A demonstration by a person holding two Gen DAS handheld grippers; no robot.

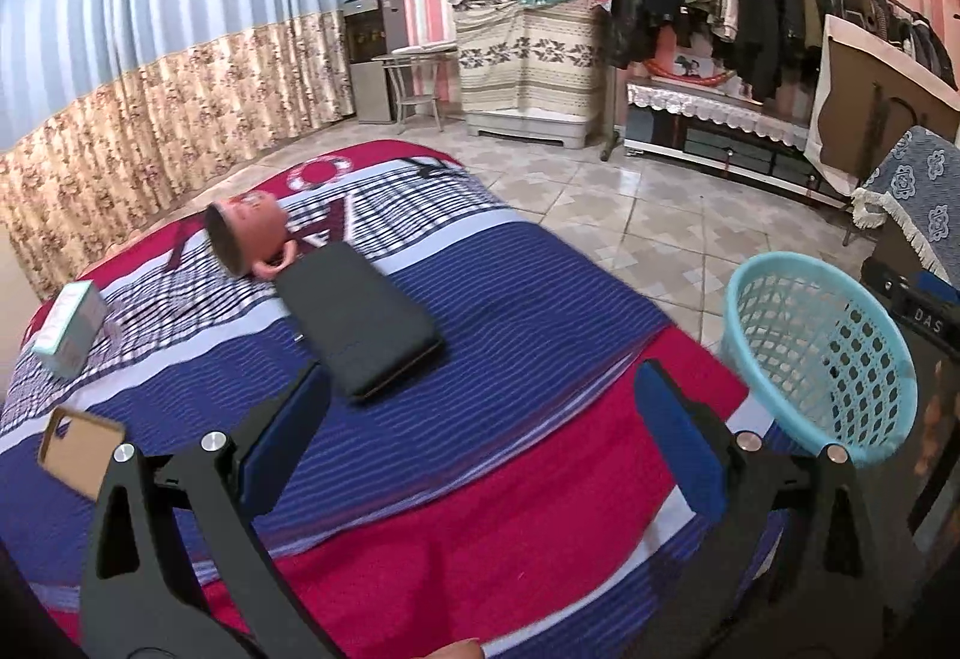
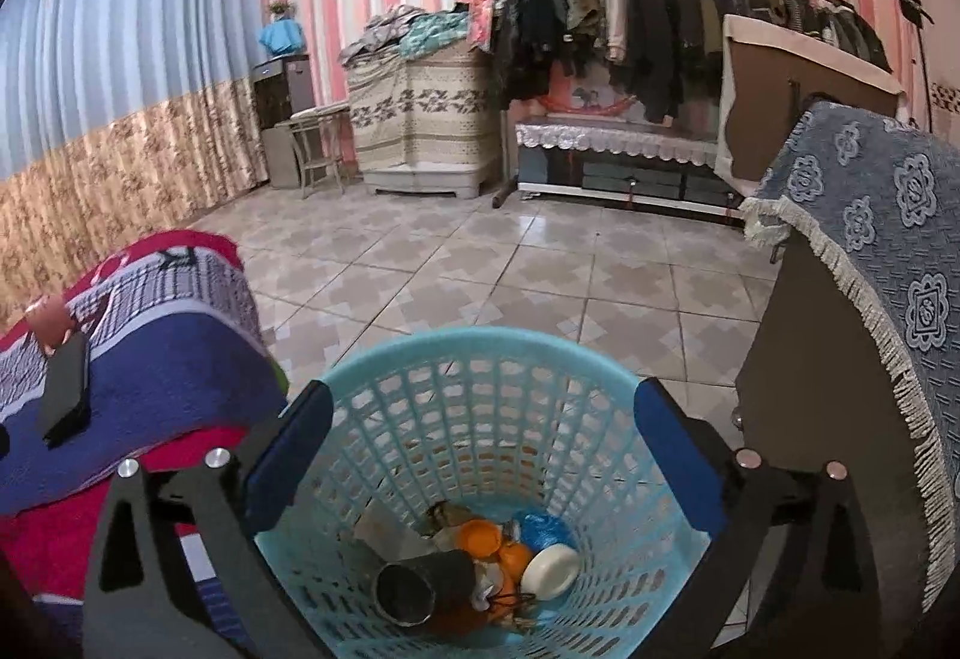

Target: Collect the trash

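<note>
Even indoor light, moderately bright. Glare on floor tiles (image 2: 540, 233) and upper-right wall. Strong fisheye bending, dark vignette corners. Slight softness throughout; shadows weak and diffuse.

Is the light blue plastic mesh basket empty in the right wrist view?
No: the light blue plastic mesh basket already holds trash, including a dark cylindrical can and a white oval piece.

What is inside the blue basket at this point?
The blue basket holds a dark cylindrical can, orange peel pieces, a white round object, a blue wrapper and paper scraps. Anything beneath that pile is covered.
</note>
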